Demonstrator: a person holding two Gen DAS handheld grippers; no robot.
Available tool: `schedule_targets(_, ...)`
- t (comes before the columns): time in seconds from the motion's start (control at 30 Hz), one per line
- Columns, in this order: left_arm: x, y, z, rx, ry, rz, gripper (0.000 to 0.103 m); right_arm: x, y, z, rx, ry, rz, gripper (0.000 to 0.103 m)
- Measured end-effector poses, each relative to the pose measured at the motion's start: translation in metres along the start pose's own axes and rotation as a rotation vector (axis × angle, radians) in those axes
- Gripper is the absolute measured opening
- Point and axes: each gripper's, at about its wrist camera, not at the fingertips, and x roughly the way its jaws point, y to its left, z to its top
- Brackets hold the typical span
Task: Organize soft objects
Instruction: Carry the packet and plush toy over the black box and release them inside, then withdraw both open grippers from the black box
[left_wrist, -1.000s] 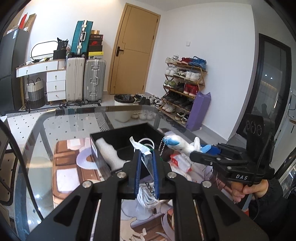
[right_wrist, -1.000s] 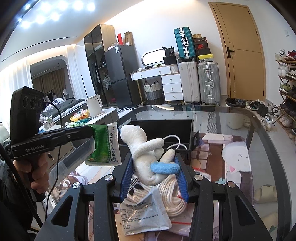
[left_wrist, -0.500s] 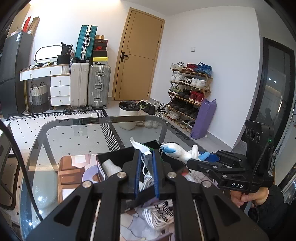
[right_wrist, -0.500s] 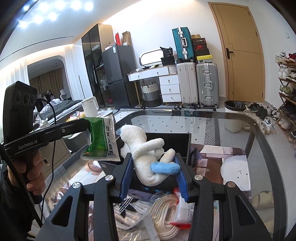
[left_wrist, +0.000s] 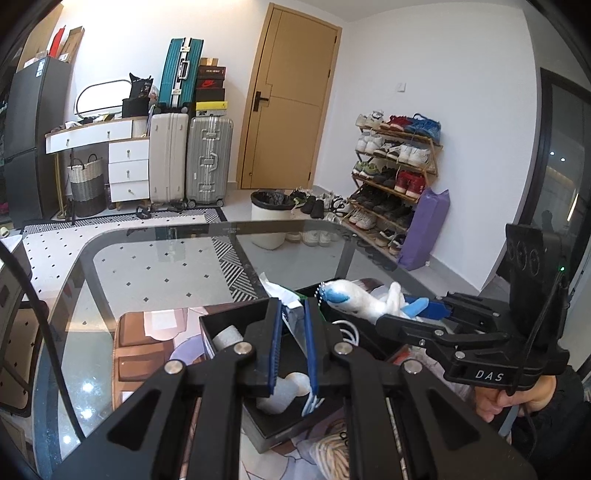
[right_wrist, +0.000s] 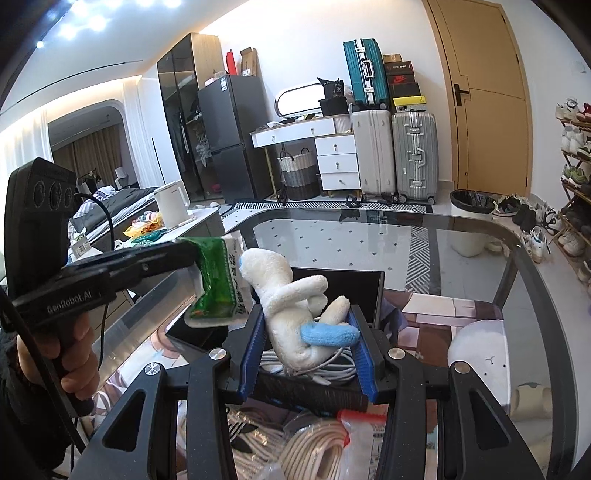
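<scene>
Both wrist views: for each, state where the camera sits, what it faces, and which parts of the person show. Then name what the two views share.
Left wrist: sits behind the left gripper, which holds a green packet over the black box; faces door and shoe rack; right hand shows.
Right wrist: sits behind the right gripper, which holds the plush toy; faces fridge and suitcases; left hand shows.
Shared: box, toy, packet, glass table, suitcases, door.

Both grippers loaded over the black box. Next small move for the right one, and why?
Probably lower the right gripper a little and open it. It is shut on the white plush toy, which hangs over the black box holding a white cable. The left gripper grips the green packet beside it.
</scene>
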Motion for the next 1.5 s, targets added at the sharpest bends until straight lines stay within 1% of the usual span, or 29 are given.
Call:
schedule_targets(0.17, 0.015, 0.0, -0.009, 0.007, 0.038, 0.006, 0.01, 0.015, 0.003, 0.001, -0.013, 0.032, 0.001, 0.045)
schedule_targets(0.27, 0.019, -0.002, -0.014, 0.015, 0.055, 0.013, 0.01, 0.021, 0.009, -0.003, -0.056, 0.062, -0.001, 0.048)
schedule_targets(0.37, 0.02, -0.002, -0.017, 0.013, 0.07, 0.017, 0.014, 0.026, 0.009, -0.007, -0.072, 0.089, 0.001, 0.05)
schedule_targets(0.43, 0.019, -0.001, -0.018, 0.008, 0.074, 0.02, 0.024, 0.029, 0.008, -0.009, -0.075, 0.102, -0.012, 0.053)
schedule_targets(0.5, 0.016, -0.001, -0.019, 0.003, 0.071, 0.022, 0.041, 0.031, 0.005, -0.01, -0.068, 0.104, -0.016, 0.059)
schedule_targets(0.57, 0.012, 0.0, -0.02, -0.002, 0.065, 0.023, 0.047, 0.031, 0.003, -0.009, -0.061, 0.108, -0.015, 0.062)
schedule_targets(0.83, 0.002, 0.007, -0.021, -0.028, 0.063, 0.03, 0.047, 0.033, 0.005, -0.01, -0.032, 0.123, -0.041, 0.063)
schedule_targets(0.97, -0.004, 0.009, -0.023, -0.031, 0.061, 0.037, 0.048, 0.03, 0.01, -0.012, -0.012, 0.133, -0.026, 0.063)
schedule_targets(1.03, -0.005, 0.008, -0.022, -0.03, 0.067, 0.039, 0.048, 0.029, 0.012, -0.012, -0.009, 0.134, -0.008, 0.066)
schedule_targets(1.07, -0.006, 0.008, -0.023, -0.028, 0.07, 0.041, 0.048, 0.029, 0.013, -0.013, -0.017, 0.137, 0.0, 0.07)
schedule_targets(1.13, -0.006, 0.005, -0.024, -0.022, 0.074, 0.047, 0.049, 0.028, 0.017, -0.015, -0.052, 0.134, -0.026, 0.076)
schedule_targets(1.2, -0.007, 0.003, -0.025, -0.013, 0.078, 0.052, 0.049, 0.024, 0.017, -0.016, -0.051, 0.127, -0.021, 0.079)
schedule_targets(1.23, -0.008, 0.002, -0.027, -0.01, 0.079, 0.053, 0.05, 0.021, 0.016, -0.016, -0.045, 0.115, -0.018, 0.08)
schedule_targets(1.3, -0.01, 0.0, -0.029, -0.001, 0.08, 0.056, 0.053, 0.012, 0.013, -0.017, -0.034, 0.082, -0.02, 0.087)
schedule_targets(1.33, -0.011, -0.001, -0.031, 0.003, 0.079, 0.06, 0.054, 0.005, 0.01, -0.017, -0.026, 0.062, -0.021, 0.089)
schedule_targets(1.37, -0.012, -0.001, -0.032, 0.006, 0.079, 0.065, 0.059, -0.001, 0.008, -0.018, -0.018, 0.049, -0.03, 0.091)
schedule_targets(1.4, -0.013, -0.002, -0.034, 0.01, 0.077, 0.07, 0.07, -0.005, 0.006, -0.018, -0.013, 0.04, -0.037, 0.091)
schedule_targets(1.43, -0.015, -0.002, -0.036, 0.014, 0.07, 0.076, 0.077, -0.009, 0.004, -0.019, -0.007, 0.033, -0.044, 0.091)
schedule_targets(1.47, -0.017, -0.004, -0.037, 0.019, 0.055, 0.084, 0.09, -0.014, 0.0, -0.02, 0.004, 0.026, -0.054, 0.092)
schedule_targets(1.5, -0.021, -0.005, -0.038, 0.03, 0.037, 0.091, 0.094, -0.018, -0.003, -0.022, 0.014, 0.024, -0.063, 0.092)
